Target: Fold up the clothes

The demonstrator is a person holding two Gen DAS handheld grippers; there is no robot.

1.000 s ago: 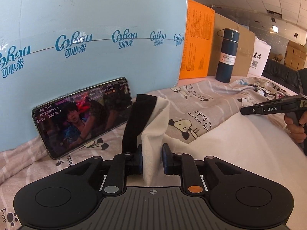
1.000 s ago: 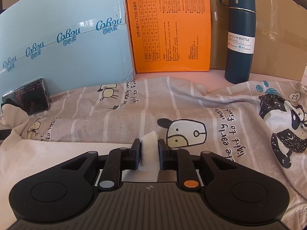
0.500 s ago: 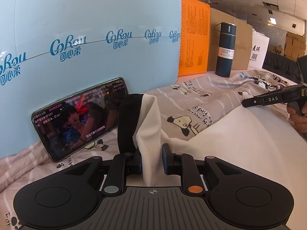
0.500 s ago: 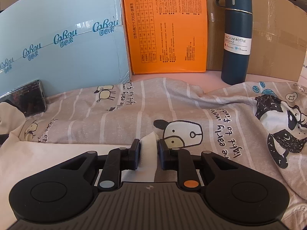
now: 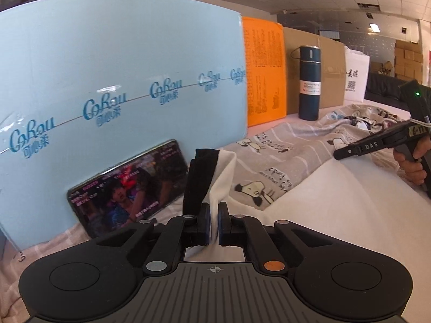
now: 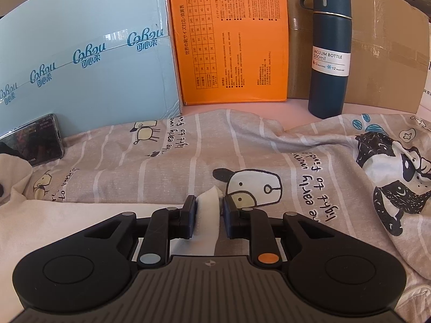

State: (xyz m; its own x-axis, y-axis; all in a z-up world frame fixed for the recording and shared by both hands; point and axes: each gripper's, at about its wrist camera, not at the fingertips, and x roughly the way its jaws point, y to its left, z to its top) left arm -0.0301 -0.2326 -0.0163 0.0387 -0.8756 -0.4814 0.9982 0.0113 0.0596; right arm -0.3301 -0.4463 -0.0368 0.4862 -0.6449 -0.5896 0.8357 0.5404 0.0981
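Both claws are clamped on the same white garment [image 5: 336, 210], which lies stretched between them over a grey cartoon-print sheet [image 6: 188, 161]. The left claw [image 5: 214, 224] pinches a corner where a black trim [image 5: 199, 177] stands up beside the white cloth, just in front of a phone [image 5: 129, 188] propped against a pale blue box [image 5: 121, 67]. The right claw [image 6: 207, 216] bites a small peak of the white fabric's edge; a hand [image 5: 412, 161] grips its handle, seen from the left camera. A dark blue flask [image 6: 330, 51] and an orange box [image 6: 229, 40] stand well behind.

It looks like a fold in mid-carry, with one edge held taut at two points. Whichever way the edge goes, both claws should travel together, level, so the cloth lands flat and clear of the phone.
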